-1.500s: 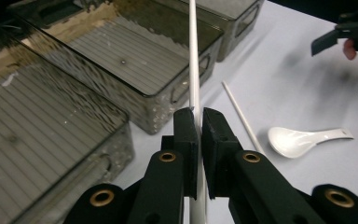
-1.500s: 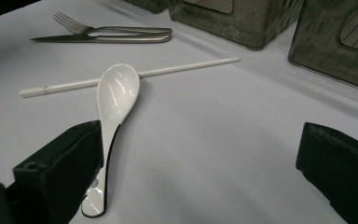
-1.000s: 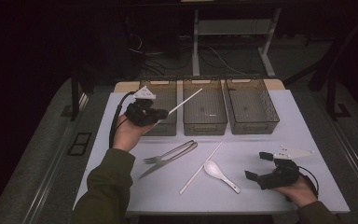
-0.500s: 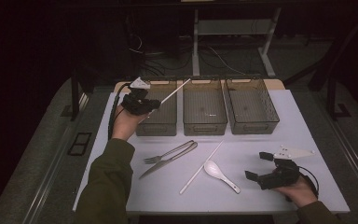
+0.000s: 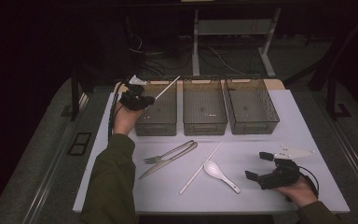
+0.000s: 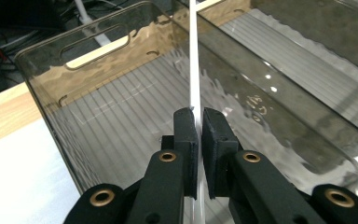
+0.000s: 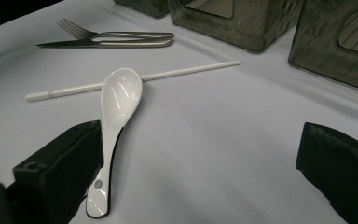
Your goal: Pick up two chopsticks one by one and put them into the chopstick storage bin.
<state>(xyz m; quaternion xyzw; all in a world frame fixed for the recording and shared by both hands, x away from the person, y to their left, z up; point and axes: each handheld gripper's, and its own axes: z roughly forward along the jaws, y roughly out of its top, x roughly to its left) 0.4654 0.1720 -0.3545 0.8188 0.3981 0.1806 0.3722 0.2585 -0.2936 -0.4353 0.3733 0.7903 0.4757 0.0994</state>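
We hold a white chopstick (image 5: pixel 167 88) in our left gripper (image 5: pixel 145 100), the jaws clamped tight on it with the pads pressing both sides. In the left gripper view the chopstick (image 6: pixel 195 70) rises straight up from between the jaws, over the ribbed floor of the left bin (image 6: pixel 121 121). From above, the stick slants up and to the right across that bin (image 5: pixel 158 109), its free end near the bin's far rim.

Compared with a second ago, our left hand (image 5: pixel 125 119) has moved away from us and to the left: it was then over the bin's near right part, with the chopstick tip reaching towards the middle bin (image 5: pixel 204 105), and now it sits at the left bin's far left corner. The grip on the stick is unchanged.

Our right gripper (image 5: pixel 260 167) rests on the table (image 5: pixel 121 186) in the same spot as before, jaws wide apart and gripping nothing. In its own view the spoon (image 7: pixel 114 123) lies beside the left jaw; whether it touches we cannot tell. A second chopstick (image 7: pixel 135 80) lies behind the spoon's bowl, and a fork (image 7: pixel 116 33) and knife (image 7: pixel 74 44) lie farther off, all where they were.
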